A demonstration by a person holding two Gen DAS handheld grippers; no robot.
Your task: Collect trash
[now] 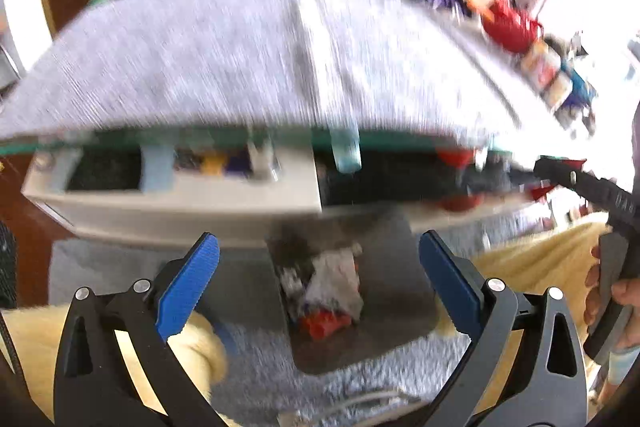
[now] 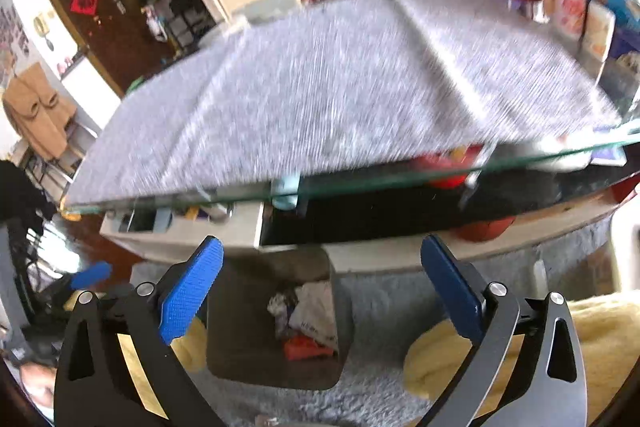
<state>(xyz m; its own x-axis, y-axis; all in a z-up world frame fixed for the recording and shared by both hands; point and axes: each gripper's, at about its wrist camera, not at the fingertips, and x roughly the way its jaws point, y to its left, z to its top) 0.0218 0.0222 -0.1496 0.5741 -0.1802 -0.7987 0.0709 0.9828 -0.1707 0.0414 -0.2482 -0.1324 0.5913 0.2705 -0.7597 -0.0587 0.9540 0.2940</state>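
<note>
Left blue-padded black gripper (image 1: 319, 287) spread wide and empty, right blue-padded gripper (image 2: 322, 289) likewise agape with nothing held, both above a brown square waste bin (image 2: 240, 311) on grey carpet holding crumpled white and red trash (image 2: 312, 323), grey-clothed glass table (image 2: 320, 87) just behind, blurred.
</note>
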